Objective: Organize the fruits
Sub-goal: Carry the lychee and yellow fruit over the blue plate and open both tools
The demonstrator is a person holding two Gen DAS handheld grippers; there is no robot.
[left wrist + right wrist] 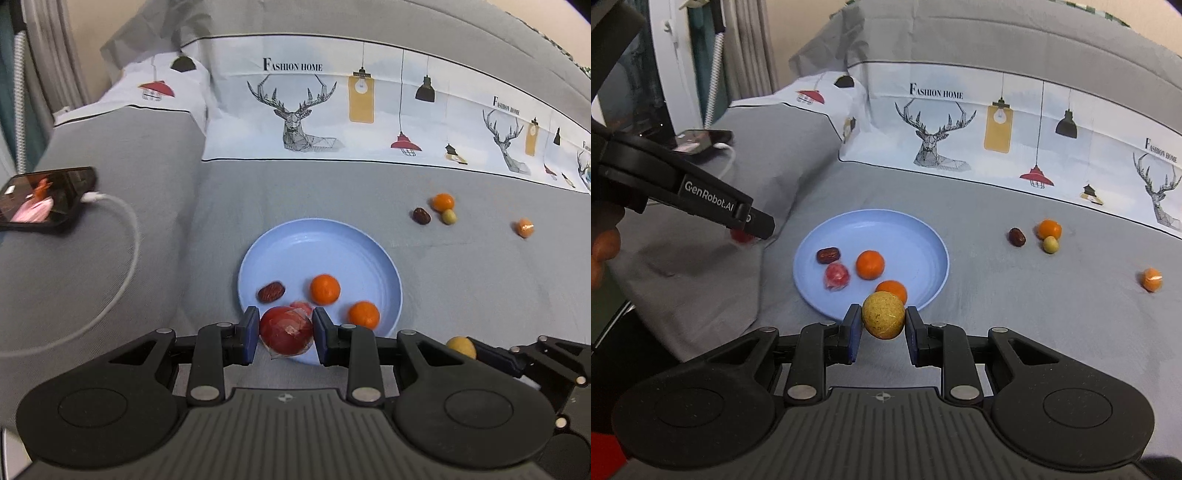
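Two grippers each hold one fruit above the near edge of a blue plate (pixel 934 254) that lies on a grey bed cover (pixel 1034 314). The left gripper (pixel 285 332) is closed on a red fruit in clear wrap (pixel 286 335); its blue pads press the fruit from both sides, over the near rim of the plate. The right gripper (pixel 881 325) is closed on a round yellow-brown fruit (pixel 883 315), also just at the near rim.

On the plate I see four things: a dark red date (pixel 828 255), a small red wrapped fruit (pixel 836 276), and two oranges, one near the middle (pixel 870 264) and one by the near rim (pixel 892 290), partly hidden behind the yellow-brown fruit.

Further right, on the cover and well apart from the plate, lies a small group: another date (pixel 1017 236), an orange (pixel 1049 229) and a pale green fruit (pixel 1051 244) touching the orange. One wrapped orange fruit (pixel 1151 279) lies alone, further to the right.

On the left, a phone (pixel 44 199) with a lit screen rests on a grey cushion, and a white cable (pixel 125 236) is plugged into it. Behind, the bedding shows printed deer and lamps.
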